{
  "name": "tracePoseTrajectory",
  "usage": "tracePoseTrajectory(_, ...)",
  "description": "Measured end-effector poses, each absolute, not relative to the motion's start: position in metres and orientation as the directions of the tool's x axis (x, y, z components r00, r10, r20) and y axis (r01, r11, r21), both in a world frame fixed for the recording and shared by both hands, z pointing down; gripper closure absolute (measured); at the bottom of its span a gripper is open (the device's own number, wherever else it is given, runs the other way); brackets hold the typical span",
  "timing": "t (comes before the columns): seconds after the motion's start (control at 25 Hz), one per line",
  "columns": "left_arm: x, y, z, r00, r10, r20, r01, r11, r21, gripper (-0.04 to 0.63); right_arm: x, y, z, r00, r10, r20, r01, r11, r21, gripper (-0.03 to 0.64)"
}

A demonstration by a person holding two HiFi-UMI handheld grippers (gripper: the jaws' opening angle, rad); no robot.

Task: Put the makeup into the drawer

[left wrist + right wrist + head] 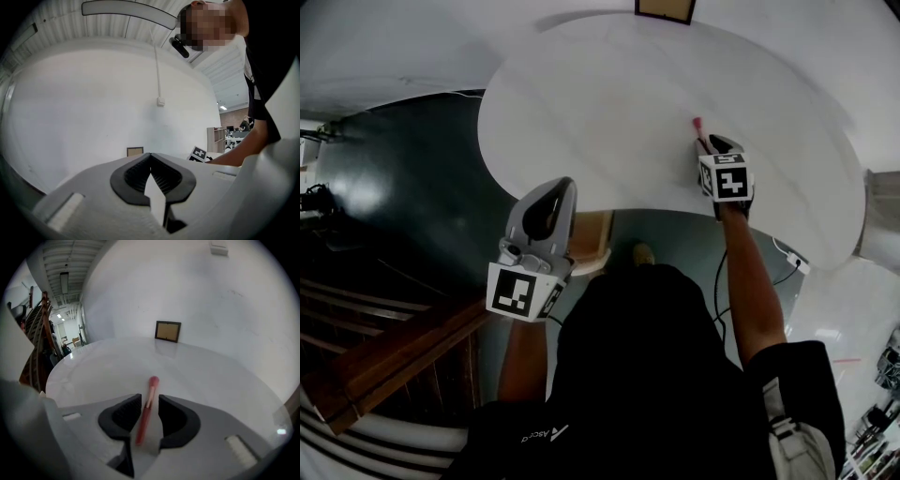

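Note:
A pink makeup brush [697,126] lies on the round white table [609,112], near its right front. My right gripper [706,142] slants down onto it. In the right gripper view the brush [146,408] lies lengthwise in the gap between the black pads [123,416], with its tip pointing away; the right gripper [150,400] is open and the pads do not press on the brush. My left gripper [562,187] hangs level at the table's near edge, shut and empty. Its pad tips meet in the left gripper view [150,155]. A wooden piece [592,239], perhaps the drawer, shows under the table edge beside it.
A small framed picture [664,9] stands at the table's far edge against the white wall, also in the right gripper view [168,331]. Wooden rails [384,356] run along the lower left above a dark floor. A white cable and plug [789,255] hang at the right front.

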State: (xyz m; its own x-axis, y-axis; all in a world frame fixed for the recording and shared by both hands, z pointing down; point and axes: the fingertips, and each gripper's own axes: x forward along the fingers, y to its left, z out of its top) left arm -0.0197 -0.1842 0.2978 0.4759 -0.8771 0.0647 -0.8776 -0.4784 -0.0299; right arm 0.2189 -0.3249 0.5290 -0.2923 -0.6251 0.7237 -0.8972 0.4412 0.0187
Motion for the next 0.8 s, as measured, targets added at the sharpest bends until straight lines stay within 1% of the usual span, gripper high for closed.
tracePoseTrajectory(0.24, -0.036, -0.185, 0.3, 0.466, -0.882, 0.069, -0.883, -0.469, -0.021, 0.584, 0.22, -0.326, 0.534, -0.288, -0.612, 0.737, -0.904, 0.427, 0.001, 0.518)
tracePoseTrajectory(0.44, -0.045, -0.18, 0.3, 0.464, -0.883, 0.067, -0.885, -0.466, -0.016, 0.584, 0.215, -0.323, 0.533, -0.28, -0.618, 0.734, -0.902, 0.431, 0.019, 0.565)
tracePoseTrajectory(0.56, -0.049, -0.176, 0.298, 0.464, -0.884, 0.062, -0.885, -0.466, -0.015, 0.584, 0.213, -0.322, 0.533, -0.287, -0.62, 0.73, -0.902, 0.432, 0.013, 0.566)
tracePoseTrajectory(0.68, -0.052, -0.171, 0.295, 0.462, -0.885, 0.055, -0.886, -0.464, -0.017, 0.584, 0.21, -0.318, 0.525, -0.31, -0.641, 0.703, -0.898, 0.44, 0.005, 0.566)
tracePoseTrajectory(0.8, -0.056, -0.165, 0.294, 0.458, -0.887, 0.051, -0.888, -0.46, -0.019, 0.584, 0.203, -0.311, 0.507, -0.354, -0.681, 0.641, -0.896, 0.444, -0.023, 0.566)
